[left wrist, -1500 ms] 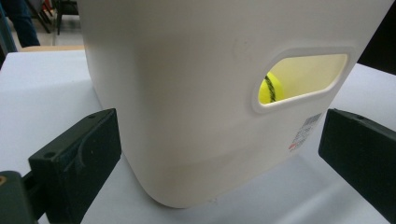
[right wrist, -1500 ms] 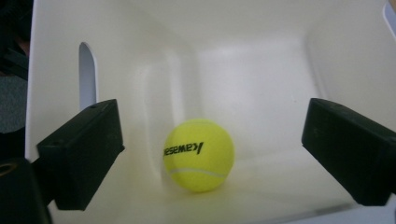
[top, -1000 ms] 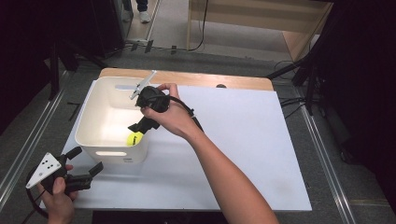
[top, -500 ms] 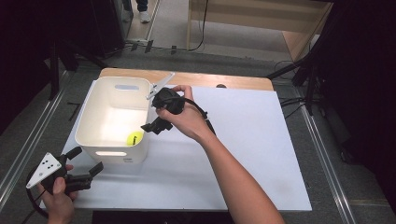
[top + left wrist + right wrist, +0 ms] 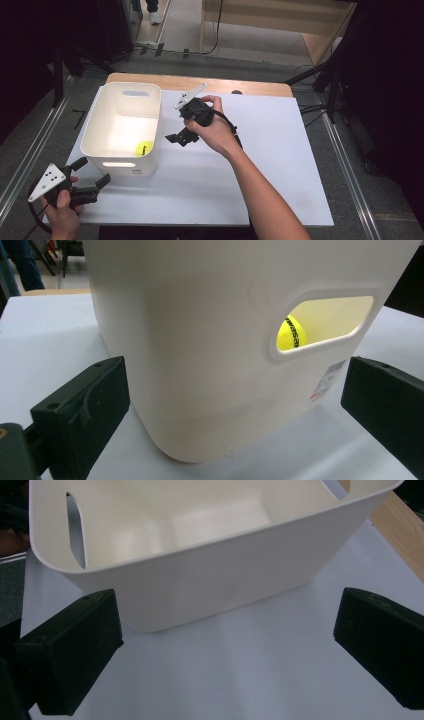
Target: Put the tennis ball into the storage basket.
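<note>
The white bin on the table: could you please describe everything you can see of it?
The white bin is an open-topped, rounded-corner tub of what looks like matte plastic, with an oblong handle cutout in each end wall and a small label low on the near end. It stands upright at the left of the white tabletop. A yellow tennis ball lies inside, in the near right corner. Both tools are open and clear of it: the left tool in front, the right tool beside it.
</note>
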